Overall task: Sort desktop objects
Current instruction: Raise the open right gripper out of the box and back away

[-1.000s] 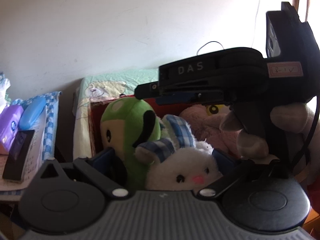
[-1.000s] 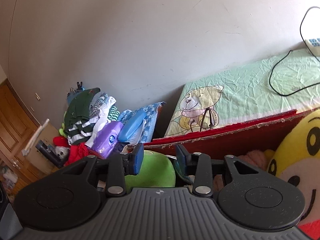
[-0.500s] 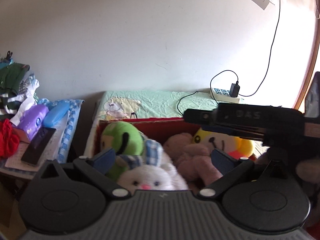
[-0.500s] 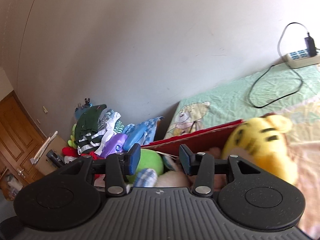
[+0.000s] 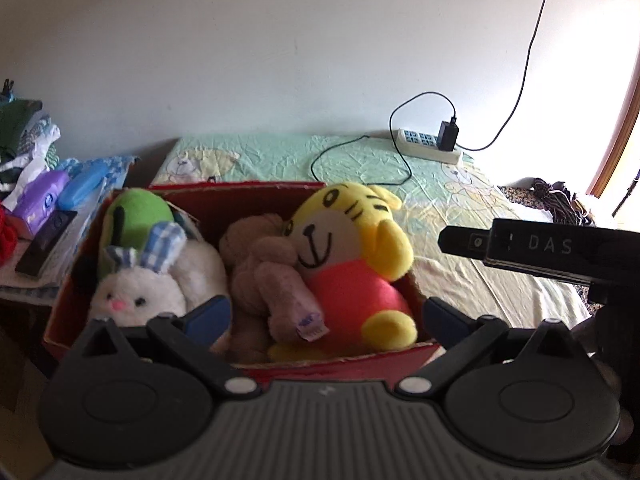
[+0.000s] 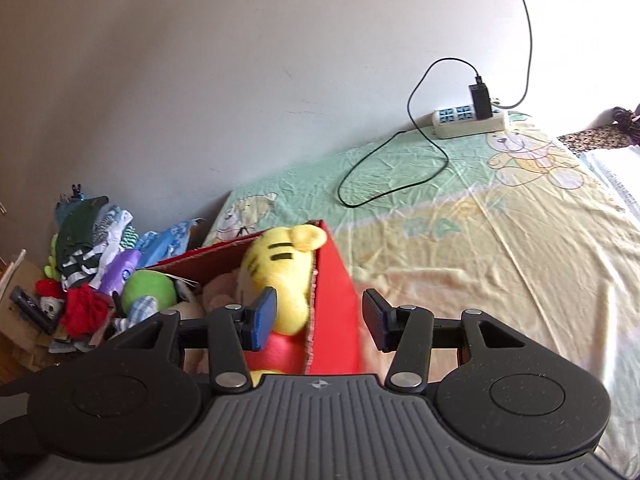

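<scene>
Currently the yellow plush tiger in a pink shirt [image 5: 344, 264] lies in the red cardboard box [image 5: 360, 360], right half, long axis tilted, head toward the far wall, feet toward the camera, face up. Left gripper [image 5: 326, 316] spread wide, holding nothing; right gripper [image 6: 320, 320] spread too, empty, straddling the box's right wall. Box sits on a pastel bear-print bedsheet [image 6: 460, 208]; white power strip [image 6: 468, 122] by the pale wall.

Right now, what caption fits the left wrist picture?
Open left claw above a red box of plush toys, yellow tiger on the right.
</scene>
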A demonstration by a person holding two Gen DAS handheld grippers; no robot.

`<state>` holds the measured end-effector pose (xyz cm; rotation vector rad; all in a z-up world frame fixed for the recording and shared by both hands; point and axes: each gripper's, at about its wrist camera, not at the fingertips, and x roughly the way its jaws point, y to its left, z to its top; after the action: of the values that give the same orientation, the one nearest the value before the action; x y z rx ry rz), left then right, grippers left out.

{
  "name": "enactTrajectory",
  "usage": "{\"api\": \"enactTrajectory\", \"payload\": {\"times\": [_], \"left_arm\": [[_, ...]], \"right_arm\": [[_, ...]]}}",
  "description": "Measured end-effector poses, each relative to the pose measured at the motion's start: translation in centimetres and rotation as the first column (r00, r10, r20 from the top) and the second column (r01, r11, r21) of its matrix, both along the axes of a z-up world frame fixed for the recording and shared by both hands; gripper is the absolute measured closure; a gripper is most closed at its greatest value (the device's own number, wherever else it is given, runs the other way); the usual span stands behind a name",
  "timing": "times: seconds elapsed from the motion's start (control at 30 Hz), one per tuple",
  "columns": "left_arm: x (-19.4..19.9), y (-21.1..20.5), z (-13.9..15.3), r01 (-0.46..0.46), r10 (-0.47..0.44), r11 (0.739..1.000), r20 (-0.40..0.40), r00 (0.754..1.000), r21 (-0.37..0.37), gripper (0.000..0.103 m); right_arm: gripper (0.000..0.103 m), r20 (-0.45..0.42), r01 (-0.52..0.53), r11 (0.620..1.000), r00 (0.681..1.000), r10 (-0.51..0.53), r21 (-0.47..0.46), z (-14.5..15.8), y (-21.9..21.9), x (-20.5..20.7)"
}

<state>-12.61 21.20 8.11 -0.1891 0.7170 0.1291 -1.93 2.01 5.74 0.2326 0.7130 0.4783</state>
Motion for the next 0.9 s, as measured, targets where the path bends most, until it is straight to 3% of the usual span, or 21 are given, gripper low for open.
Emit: {"api": "enactTrajectory", "payload": {"times": [0.13,0.47,0.9], "left_arm": [[0.4,-2.0,-0.5,-0.021,0.021,1.000,-0.048,0.999,-0.003,0.001],[1.2,-4.3,-1.2,-0.096,0.103,0.994,-0.147,0.984,0.056,0.001],[1.1,-4.5,-2.2,-0.161,0.176,0.984,-0.249,0.952,0.078,0.001]], "right_arm": [[0.042,-0.021,0.023,0.998,0.999,-0.024,-0.055,-0.7,-1.5,0.1],[0.032,-0.076,0.039,0.988,0.996,-0.051,-0.152,-1.6,-3.5,0.3],[0.026,-0.119,0.053,0.969,0.989,-0.083,-0.241,-2.3,-3.9,0.3]]}}
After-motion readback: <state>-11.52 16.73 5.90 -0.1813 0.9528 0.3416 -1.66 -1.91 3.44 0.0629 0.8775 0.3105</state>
